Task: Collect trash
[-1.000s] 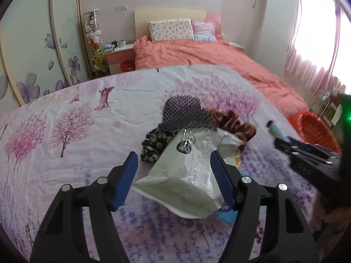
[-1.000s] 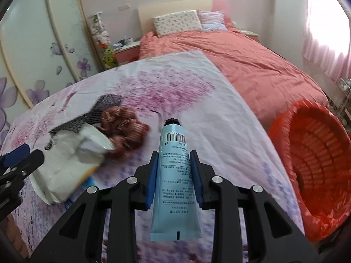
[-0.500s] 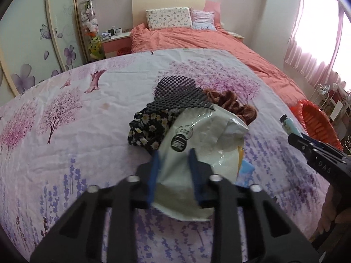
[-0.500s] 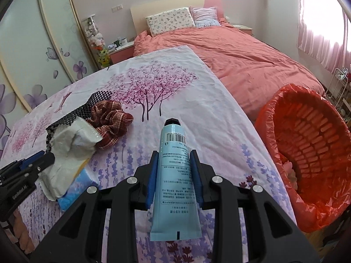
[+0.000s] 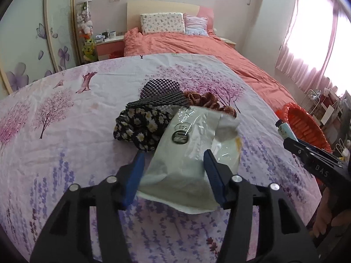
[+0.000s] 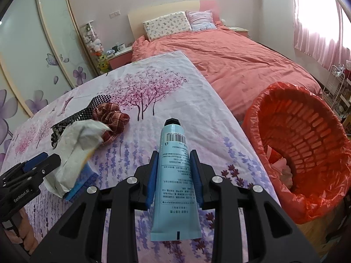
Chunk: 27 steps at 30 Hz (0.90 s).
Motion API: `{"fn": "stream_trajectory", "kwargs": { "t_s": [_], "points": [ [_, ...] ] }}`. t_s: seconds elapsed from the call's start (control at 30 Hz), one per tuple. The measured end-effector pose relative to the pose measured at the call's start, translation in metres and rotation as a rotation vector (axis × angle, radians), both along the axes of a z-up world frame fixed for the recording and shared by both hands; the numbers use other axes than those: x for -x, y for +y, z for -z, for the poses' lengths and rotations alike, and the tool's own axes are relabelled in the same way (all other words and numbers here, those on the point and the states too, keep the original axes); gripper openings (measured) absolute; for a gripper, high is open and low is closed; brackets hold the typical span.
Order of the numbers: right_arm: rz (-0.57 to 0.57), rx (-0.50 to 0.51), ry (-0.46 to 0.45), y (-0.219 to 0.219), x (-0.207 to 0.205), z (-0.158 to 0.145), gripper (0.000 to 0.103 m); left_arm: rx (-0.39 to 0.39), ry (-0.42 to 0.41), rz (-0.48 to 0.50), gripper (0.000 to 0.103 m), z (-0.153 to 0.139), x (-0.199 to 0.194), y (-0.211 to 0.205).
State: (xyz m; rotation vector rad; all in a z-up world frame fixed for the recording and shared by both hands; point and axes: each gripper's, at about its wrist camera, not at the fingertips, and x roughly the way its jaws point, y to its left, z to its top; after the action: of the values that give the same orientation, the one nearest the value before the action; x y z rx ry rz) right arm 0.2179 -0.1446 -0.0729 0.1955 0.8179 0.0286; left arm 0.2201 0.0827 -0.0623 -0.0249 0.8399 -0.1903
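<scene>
Trash waits: right tool point(image 6: 173, 175) clamps the blue tube point(image 6: 175, 175) toward the bin point(image 6: 307, 153) at three o'clock, while left tool point(image 5: 173, 171) is opening around the white wrapper point(image 5: 193, 153).

A home bedroom.
A bed point(image 6: 230, 65) with coral duvet, pillows point(image 6: 166, 25), sliding wardrobe doors point(image 6: 33, 50), nightstand point(image 5: 109, 46) and pink curtains point(image 5: 307, 43) show it.

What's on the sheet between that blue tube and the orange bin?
Nothing: in the right wrist view only bare flowered sheet lies between the tube and the bin.
</scene>
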Motion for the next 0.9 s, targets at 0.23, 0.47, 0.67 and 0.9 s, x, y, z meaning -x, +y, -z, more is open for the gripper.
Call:
{"fn": "stream_trajectory", "kwargs": {
  "t_s": [0.23, 0.47, 0.67, 0.9],
  "points": [
    [0.016, -0.028, 0.023, -0.010, 0.003, 0.006, 0.029, -0.140, -0.004, -0.001, 0.043, 0.017, -0.003, -0.027],
    [0.017, -0.024, 0.028, -0.014, 0.005, 0.008, 0.029, -0.137, -0.025, 0.003, 0.022, 0.013, 0.002, -0.028],
    [0.021, -0.033, 0.015, -0.016, 0.008, 0.003, 0.029, -0.094, -0.048, 0.001, 0.017, -0.006, 0.005, -0.020],
    [0.022, -0.041, -0.023, -0.020, 0.017, -0.011, 0.029, -0.050, -0.084, -0.001, 0.017, -0.030, 0.011, -0.024]
  ]
}}
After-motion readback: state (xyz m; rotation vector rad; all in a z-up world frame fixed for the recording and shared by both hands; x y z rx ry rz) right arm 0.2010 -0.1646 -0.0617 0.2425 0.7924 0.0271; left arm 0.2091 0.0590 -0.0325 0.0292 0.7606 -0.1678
